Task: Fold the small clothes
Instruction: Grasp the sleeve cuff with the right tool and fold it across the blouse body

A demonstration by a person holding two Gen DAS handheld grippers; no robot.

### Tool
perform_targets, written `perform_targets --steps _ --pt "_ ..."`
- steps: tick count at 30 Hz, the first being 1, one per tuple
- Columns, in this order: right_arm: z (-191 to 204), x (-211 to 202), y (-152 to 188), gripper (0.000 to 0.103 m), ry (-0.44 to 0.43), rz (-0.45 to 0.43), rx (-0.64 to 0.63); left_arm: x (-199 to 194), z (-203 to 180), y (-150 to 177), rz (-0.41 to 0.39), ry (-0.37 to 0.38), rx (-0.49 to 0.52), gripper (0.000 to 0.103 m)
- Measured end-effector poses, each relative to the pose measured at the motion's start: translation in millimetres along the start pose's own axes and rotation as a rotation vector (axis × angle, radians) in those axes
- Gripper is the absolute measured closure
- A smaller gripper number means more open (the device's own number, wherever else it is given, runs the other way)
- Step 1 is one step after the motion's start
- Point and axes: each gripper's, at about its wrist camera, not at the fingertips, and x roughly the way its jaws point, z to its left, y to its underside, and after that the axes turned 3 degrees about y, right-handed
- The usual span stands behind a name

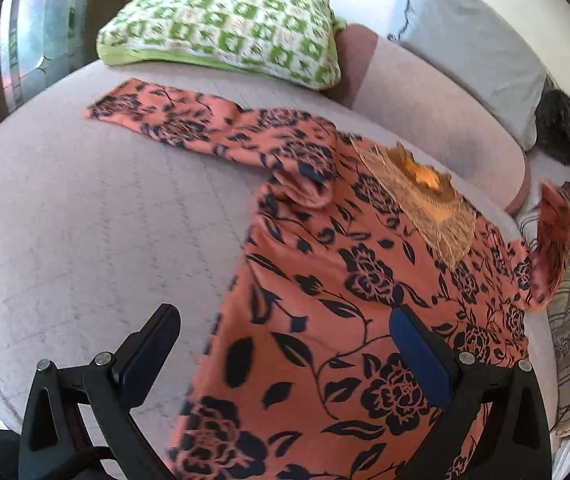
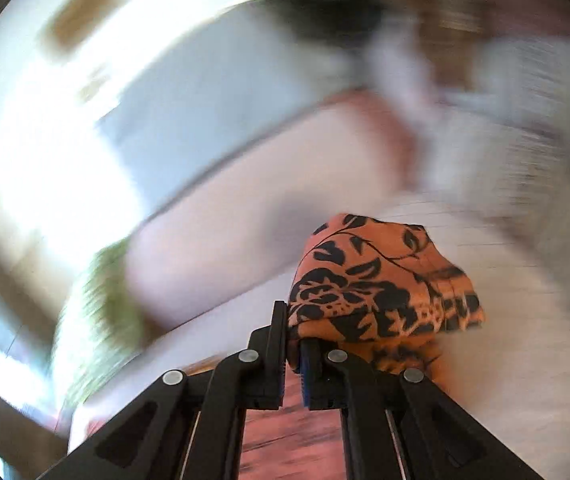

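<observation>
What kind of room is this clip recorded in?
Most likely a home bedroom or sitting room. An orange floral top is spread on a quilted pale mattress or daybed, with a green-and-white pillow and a grey cushion along its back edge.

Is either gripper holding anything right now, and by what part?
The right gripper is shut on the floral top's sleeve, pinched at a bunched fold near its end. The left gripper is open, holding nothing.
</observation>
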Motion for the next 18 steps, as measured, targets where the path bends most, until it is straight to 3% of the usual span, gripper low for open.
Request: perform_targets --steps 2,4,6,7,8,11,14,18 --pt "62 21 49 0.095 -0.096 0.079 -0.039 -9 8 -1 -0.022 -0.005 -0.004 0.0" --pt "97 57 95 0.092 -0.147 0.203 -0.05 -15 17 -2 -0.036 -0.012 -0.016 0.0" --pt "118 94 141 0.063 -0.145 0.332 -0.15 -18 25 -4 -0.036 -0.012 -0.037 0.0" --pt "120 114 168 0.027 -0.112 0.409 -0.201 -19 28 -6 -0.039 -0.013 -0.045 0.0" --pt "113 122 180 0.022 -0.109 0.454 -0.187 -18 30 -8 -0.04 -0.014 -0.05 0.0" --pt "81 98 186 0.021 -0.126 0.428 -0.134 -14 27 -14 -0.041 -0.003 -0.031 0.0" --pt "37 86 140 0.017 -0.058 0.349 -0.094 5 0 -31 -0.031 0.018 0.048 0.0" --pt "-13 61 121 0.016 0.004 0.308 -0.01 46 -51 -65 -0.001 0.079 0.133 0.0"
